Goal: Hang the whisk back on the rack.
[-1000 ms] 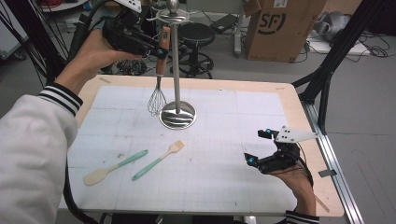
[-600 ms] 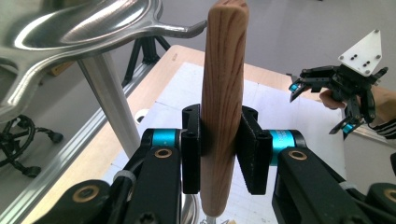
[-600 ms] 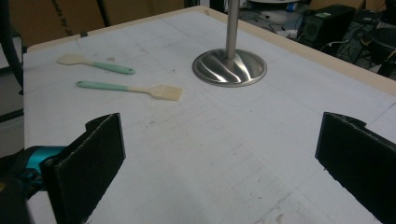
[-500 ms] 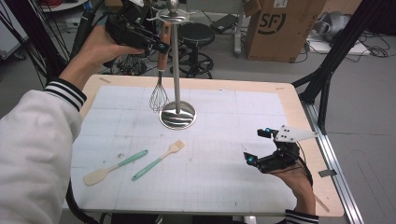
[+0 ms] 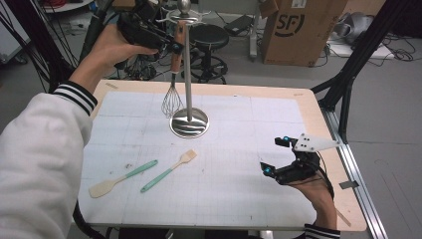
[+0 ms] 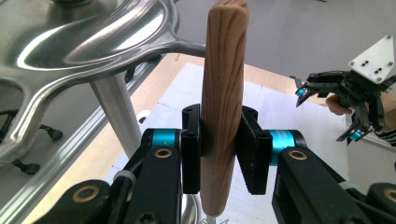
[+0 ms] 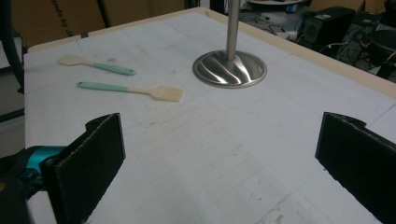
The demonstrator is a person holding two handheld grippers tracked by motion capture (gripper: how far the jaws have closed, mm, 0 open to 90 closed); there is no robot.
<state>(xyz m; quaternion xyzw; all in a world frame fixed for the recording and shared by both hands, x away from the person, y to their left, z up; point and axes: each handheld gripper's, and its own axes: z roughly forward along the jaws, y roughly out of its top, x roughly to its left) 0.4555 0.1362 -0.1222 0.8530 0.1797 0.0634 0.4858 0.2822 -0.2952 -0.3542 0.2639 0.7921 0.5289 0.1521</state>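
Note:
A whisk with a wooden handle (image 5: 175, 52) and wire head (image 5: 171, 103) hangs upright beside the pole of a steel stand (image 5: 188, 79). My left gripper (image 5: 174, 46) is shut on that handle, high up just under the stand's top hooks (image 5: 183, 15). In the left gripper view both pads (image 6: 191, 149) press the handle (image 6: 223, 93), and a shiny hook arm (image 6: 93, 42) curves past on the left. My right gripper (image 5: 275, 157) rests at the table's right front, open, with nothing between its jaws (image 7: 224, 163).
A spatula with a mint handle (image 5: 122, 178) and a small brush with a mint handle (image 5: 169, 171) lie at the front left of the white mat (image 5: 239, 149). The stand's round base (image 7: 229, 68) sits mid-table. A cardboard box (image 5: 293, 30) and a stool (image 5: 209, 35) stand beyond the table.
The left gripper has shifted the whisk slightly closer to the stand's pole. The right gripper has stayed where it was.

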